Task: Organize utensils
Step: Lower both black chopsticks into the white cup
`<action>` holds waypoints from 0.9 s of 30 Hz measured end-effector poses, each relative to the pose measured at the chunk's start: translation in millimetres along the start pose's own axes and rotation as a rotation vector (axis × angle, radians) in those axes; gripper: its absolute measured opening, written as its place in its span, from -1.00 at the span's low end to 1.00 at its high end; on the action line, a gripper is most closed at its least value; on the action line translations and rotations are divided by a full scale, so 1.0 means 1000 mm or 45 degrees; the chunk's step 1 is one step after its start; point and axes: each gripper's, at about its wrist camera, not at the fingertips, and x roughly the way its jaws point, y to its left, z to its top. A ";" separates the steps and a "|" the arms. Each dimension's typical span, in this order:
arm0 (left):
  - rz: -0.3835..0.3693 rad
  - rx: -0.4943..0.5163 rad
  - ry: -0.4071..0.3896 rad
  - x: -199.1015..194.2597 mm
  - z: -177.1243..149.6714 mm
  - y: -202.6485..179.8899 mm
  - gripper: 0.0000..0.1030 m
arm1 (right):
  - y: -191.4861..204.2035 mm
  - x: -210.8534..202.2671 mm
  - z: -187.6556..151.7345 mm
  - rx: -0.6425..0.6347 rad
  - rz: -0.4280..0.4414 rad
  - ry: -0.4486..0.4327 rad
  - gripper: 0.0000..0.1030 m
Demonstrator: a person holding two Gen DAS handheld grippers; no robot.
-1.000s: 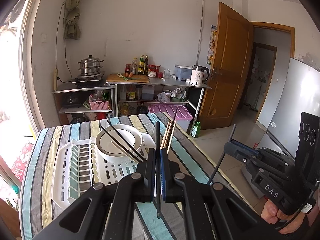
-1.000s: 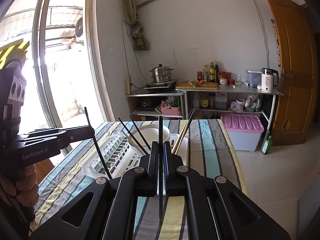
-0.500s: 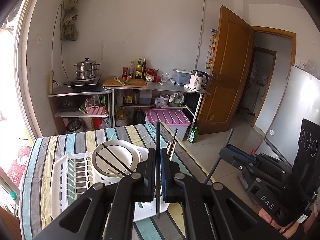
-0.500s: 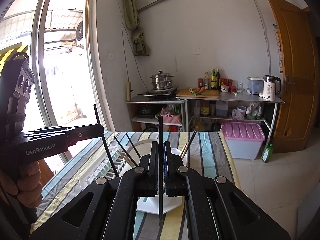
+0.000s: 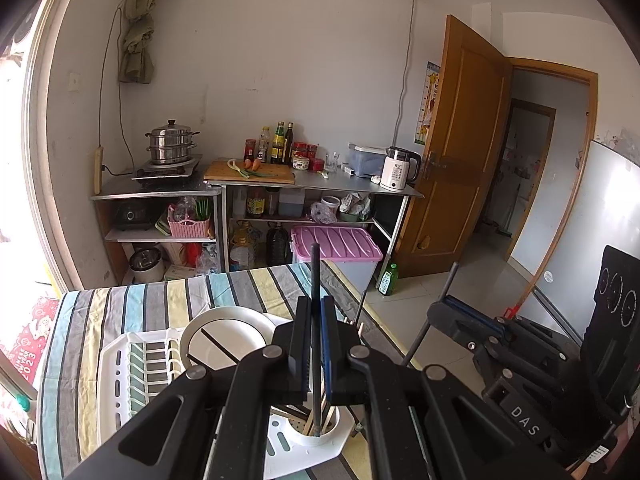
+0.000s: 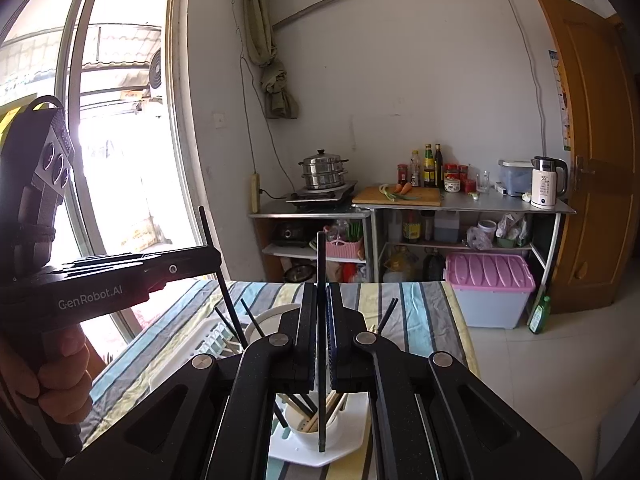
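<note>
My left gripper (image 5: 316,344) is shut on a black chopstick (image 5: 315,276), held upright, its lower tip over the white utensil cup (image 5: 320,434) at the corner of the white dish rack (image 5: 120,364). My right gripper (image 6: 321,336) is shut on another black chopstick (image 6: 321,264), also upright above the same cup (image 6: 308,426). The cup holds several wooden and black chopsticks. A white plate (image 5: 224,336) on the rack carries two black chopsticks. Each gripper shows in the other's view, the right one (image 5: 448,308) at my right and the left one (image 6: 212,256) at my left.
The rack stands on a table with a striped cloth (image 5: 160,300). Its right edge (image 5: 376,320) drops to the tiled floor. Behind are metal shelves with a steamer pot (image 5: 172,146), bottles, a kettle (image 5: 398,168) and a pink-lidded box (image 5: 334,242). A wooden door (image 5: 460,152) stands open.
Both grippers have risen and drawn back with their chopsticks, tilting up. The rack and plate now sit lower in view, and the utensil cup has come into sight under the chopstick tips.
</note>
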 end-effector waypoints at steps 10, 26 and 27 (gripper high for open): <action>-0.003 -0.009 0.035 0.033 -0.005 0.013 -0.92 | -0.004 0.023 0.005 0.022 0.023 -0.002 -0.92; 0.013 -0.053 0.133 0.068 -0.039 0.039 -0.92 | -0.021 0.060 -0.025 0.069 0.003 0.129 -0.92; 0.016 -0.054 0.139 0.070 -0.041 0.041 -0.92 | -0.023 0.061 -0.026 0.071 0.000 0.136 -0.92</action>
